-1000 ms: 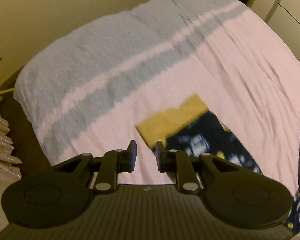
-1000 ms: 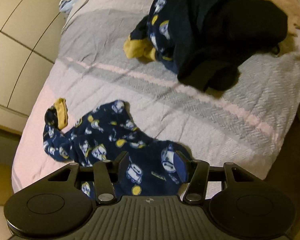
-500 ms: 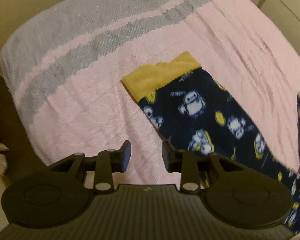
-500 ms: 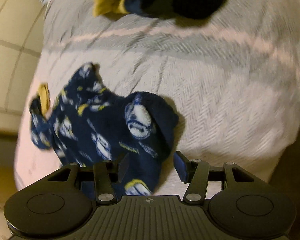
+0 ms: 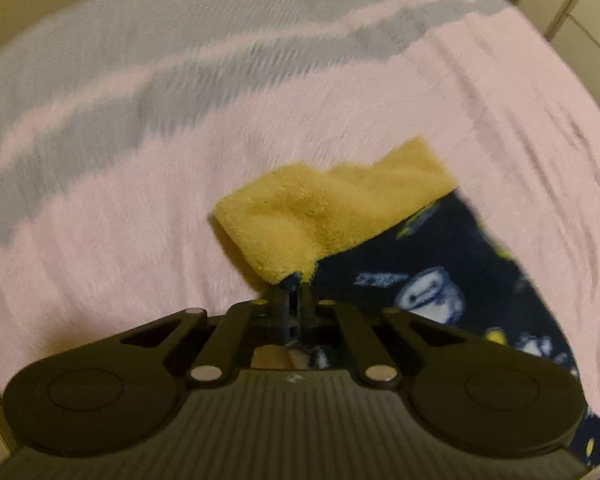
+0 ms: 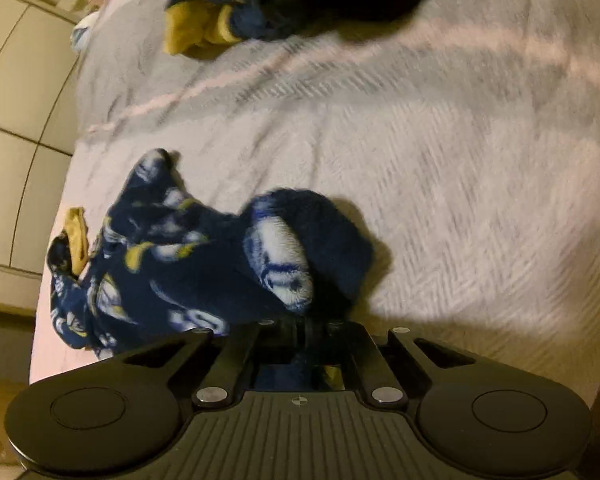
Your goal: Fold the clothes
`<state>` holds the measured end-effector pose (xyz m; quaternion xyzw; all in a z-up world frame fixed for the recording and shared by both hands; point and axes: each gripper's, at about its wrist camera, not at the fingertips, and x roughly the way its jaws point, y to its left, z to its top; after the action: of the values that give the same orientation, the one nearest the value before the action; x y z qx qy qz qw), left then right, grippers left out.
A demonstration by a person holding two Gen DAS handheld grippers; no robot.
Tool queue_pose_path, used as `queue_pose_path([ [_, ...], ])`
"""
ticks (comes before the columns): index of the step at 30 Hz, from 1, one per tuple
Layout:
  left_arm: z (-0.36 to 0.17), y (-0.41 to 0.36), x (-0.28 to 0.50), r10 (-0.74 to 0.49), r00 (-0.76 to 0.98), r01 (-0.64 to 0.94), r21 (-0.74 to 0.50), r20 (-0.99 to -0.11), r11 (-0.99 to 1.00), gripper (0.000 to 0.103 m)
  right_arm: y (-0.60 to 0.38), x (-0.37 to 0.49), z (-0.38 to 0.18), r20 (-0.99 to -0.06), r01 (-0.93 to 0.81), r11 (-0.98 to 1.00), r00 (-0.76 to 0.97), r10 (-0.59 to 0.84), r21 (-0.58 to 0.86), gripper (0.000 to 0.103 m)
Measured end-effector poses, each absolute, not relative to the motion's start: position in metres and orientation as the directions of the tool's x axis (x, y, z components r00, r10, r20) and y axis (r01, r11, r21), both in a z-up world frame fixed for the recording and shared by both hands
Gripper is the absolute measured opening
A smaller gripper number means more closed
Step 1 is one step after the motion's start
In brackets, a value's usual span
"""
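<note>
Navy fleece pyjama trousers (image 5: 440, 280) with white cartoon figures and a yellow cuff (image 5: 328, 208) lie on the pink and grey bedspread (image 5: 140, 200). My left gripper (image 5: 294, 286) is shut on the cuff's near corner, and the fabric bunches up over the fingertips. In the right wrist view the same trousers (image 6: 204, 264) lie crumpled. My right gripper (image 6: 304, 322) is shut on their bunched navy end, which bulges above the jaws. The other leg's yellow cuff (image 6: 76, 236) shows at the far left.
A heap of other clothes (image 6: 300, 4), navy, yellow and black, sits at the far end of the bed (image 6: 460, 160). Pale cupboard doors (image 6: 16, 80) stand to the left of the bed. The bed's edge drops off at both lower sides.
Both grippers came down onto the trousers and went from open to shut: the left on the yellow cuff, the right on the navy end. The cuff has lifted and crumpled.
</note>
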<state>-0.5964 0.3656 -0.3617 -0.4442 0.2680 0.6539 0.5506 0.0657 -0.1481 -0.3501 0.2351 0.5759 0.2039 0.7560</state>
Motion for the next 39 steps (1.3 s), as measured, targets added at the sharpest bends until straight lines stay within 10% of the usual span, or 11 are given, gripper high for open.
queue_pose_path([
  [6, -0.289, 0.333, -0.628, 0.544, 0.020, -0.976, -0.136, -0.839, -0.173, 0.003, -0.171, 0.057, -0.276, -0.762, -0.196, 0.797, 0.232, 0.604, 0.572, 0.001],
  [13, -0.366, 0.315, -0.633, 0.385, -0.125, -0.990, 0.089, -0.915, -0.110, 0.006, -0.188, 0.034, -0.328, -0.873, -0.100, 0.890, 0.174, 0.457, 0.446, 0.004],
  [16, -0.370, 0.317, -0.628, 0.385, -0.124, -0.992, 0.112, -0.914, -0.053, 0.009, -0.194, 0.027, -0.352, -0.914, 0.033, 0.922, 0.151, 0.377, 0.386, 0.044],
  [21, -0.341, 0.321, -0.648, 0.390, -0.093, -0.993, 0.115, -0.916, 0.035, 0.037, -0.181, 0.005, -0.308, -0.943, -0.069, 0.982, 0.273, 0.188, 0.176, 0.061],
  [32, -0.318, 0.355, -0.590, 0.371, -0.193, -0.931, 0.289, -0.908, 0.224, 0.039, -0.108, 0.013, -0.270, -0.911, -0.147, 0.962, 0.315, 0.265, 0.229, 0.061],
  [39, -0.320, 0.388, -0.532, 0.350, -0.505, -0.848, 0.529, -0.789, -0.032, 0.033, -0.024, 0.068, -0.298, -0.870, -0.352, 0.894, 0.304, 0.388, 0.276, 0.061],
])
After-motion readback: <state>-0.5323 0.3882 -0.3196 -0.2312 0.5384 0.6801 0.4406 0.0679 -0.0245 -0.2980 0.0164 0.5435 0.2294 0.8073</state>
